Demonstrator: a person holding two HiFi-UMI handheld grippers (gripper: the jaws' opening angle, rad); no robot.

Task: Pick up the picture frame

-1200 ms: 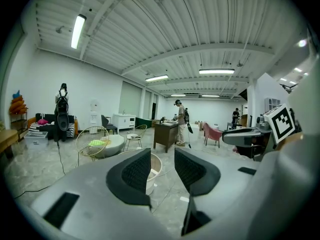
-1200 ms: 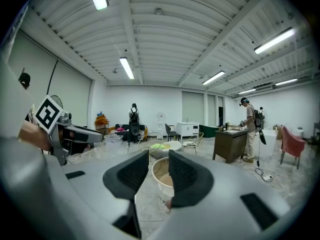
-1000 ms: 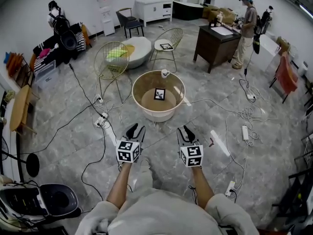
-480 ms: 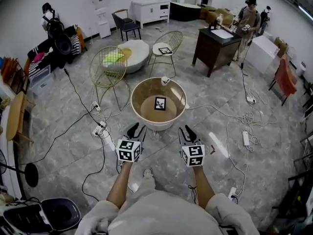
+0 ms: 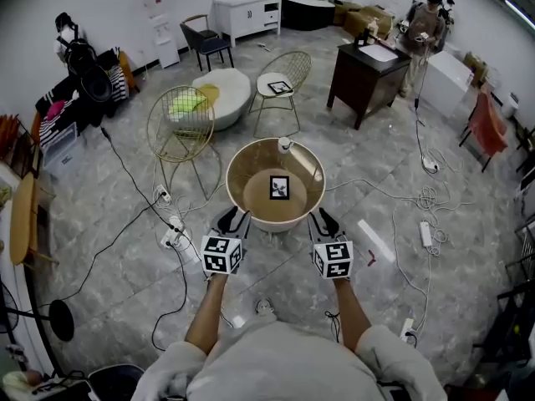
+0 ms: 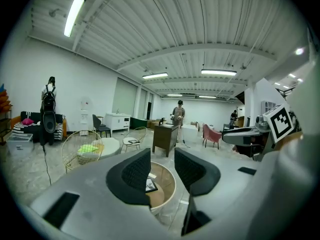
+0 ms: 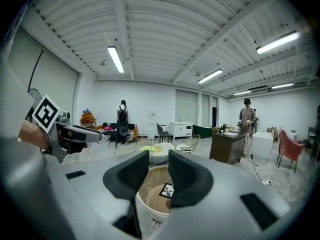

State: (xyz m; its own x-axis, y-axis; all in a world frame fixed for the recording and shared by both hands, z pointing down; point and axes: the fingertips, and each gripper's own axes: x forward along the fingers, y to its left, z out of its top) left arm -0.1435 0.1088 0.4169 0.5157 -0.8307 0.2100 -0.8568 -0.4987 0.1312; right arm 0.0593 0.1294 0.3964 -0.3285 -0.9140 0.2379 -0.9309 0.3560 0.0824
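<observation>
Head view: picture frame [image 5: 279,187] inside round tub [image 5: 231,192].

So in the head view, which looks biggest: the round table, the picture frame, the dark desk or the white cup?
1. Round table
2. Dark desk, nearly as large but farther off, so that order is unsure
3. Picture frame
4. White cup, only slightly smaller

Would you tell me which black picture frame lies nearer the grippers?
The black picture frame lying inside the round beige tub table, just ahead of the left gripper and right gripper; the other frame sits on the gold wire chair's seat farther back.
</observation>
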